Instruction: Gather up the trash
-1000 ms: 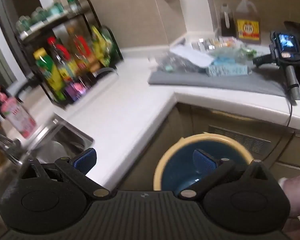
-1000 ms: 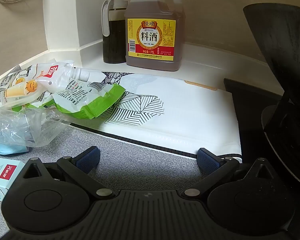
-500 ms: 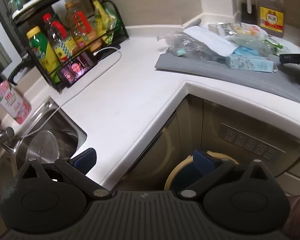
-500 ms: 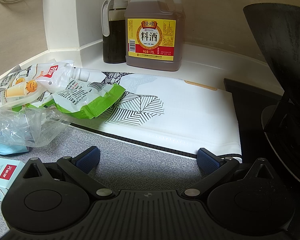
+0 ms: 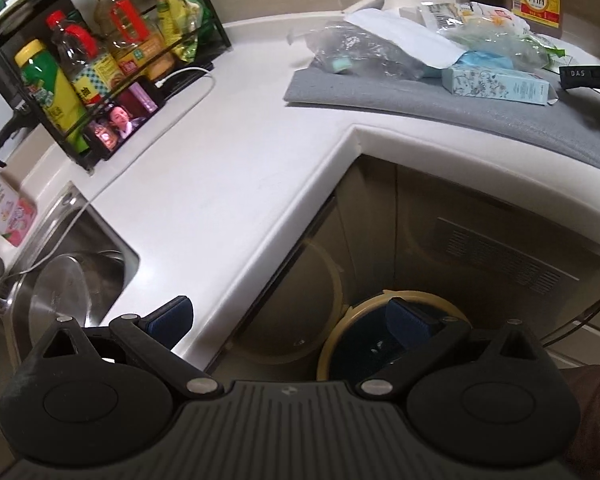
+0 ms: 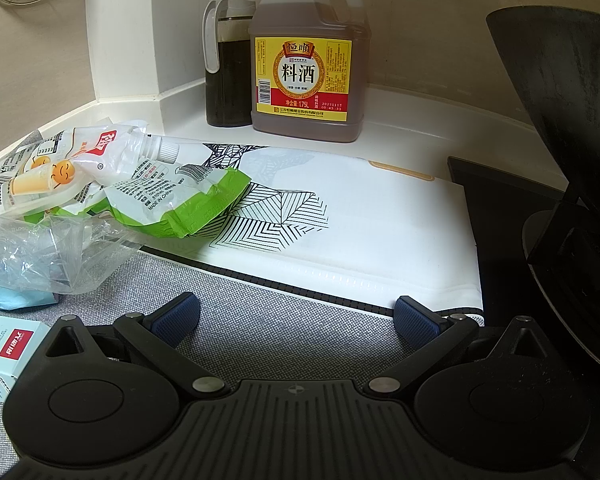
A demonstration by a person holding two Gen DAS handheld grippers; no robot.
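Trash lies on a grey mat [image 5: 440,106] on the white counter: clear plastic bags [image 5: 360,54], a light blue carton [image 5: 500,84], a white-and-green pouch [image 6: 172,196] and a spouted drink pouch [image 6: 72,168]. A yellow-rimmed bin with a dark liner [image 5: 380,344] stands on the floor below the counter corner. My left gripper [image 5: 288,320] is open and empty, high above the counter edge and bin. My right gripper [image 6: 296,316] is open and empty, low over the mat; the clear bag [image 6: 48,252] and carton [image 6: 4,352] lie to its left.
A rack of bottles [image 5: 100,52] with a phone [image 5: 120,122] and white cable stands at the back left, a steel sink [image 5: 76,280] below it. A cooking wine jug [image 6: 308,64], a dark sauce bottle [image 6: 228,60], a patterned white board [image 6: 340,232] and a black wok [image 6: 572,140] surround the right gripper.
My left gripper has risen and tilted down, so the counter, trash pile and bin look farther below. The right gripper has not moved.
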